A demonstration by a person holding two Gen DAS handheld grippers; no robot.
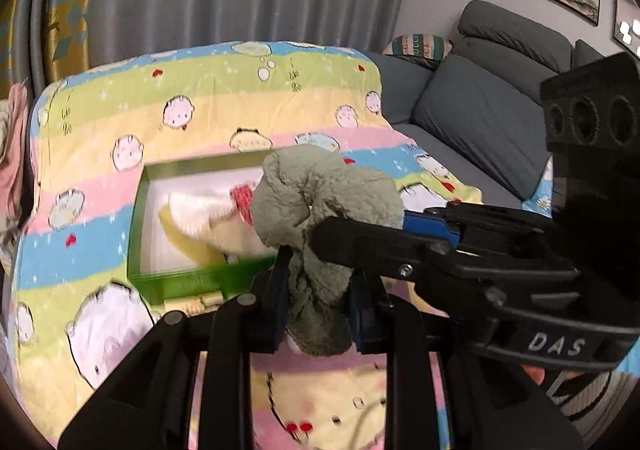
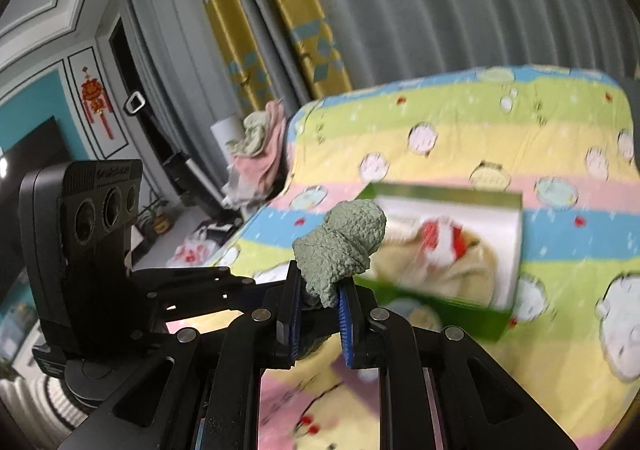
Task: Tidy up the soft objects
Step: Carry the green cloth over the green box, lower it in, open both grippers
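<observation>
2 grippers, left gripper and right gripper, both jaws pinching the green fuzzy cloth.

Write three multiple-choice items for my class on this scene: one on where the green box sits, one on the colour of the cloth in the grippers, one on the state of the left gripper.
1. The green box sits:
A. on the patterned sheet
B. on the grey sofa
C. on the floor

2. The fuzzy cloth held by the grippers is:
A. red
B. grey-green
C. blue

3. The left gripper is:
A. wide open, empty
B. out of view
C. shut on the cloth

Key:
1 A, the sheet surrounds the box.
2 B, both views show that colour.
3 C, the cloth sits pinched between its pads; the right gripper grips it too.
</observation>
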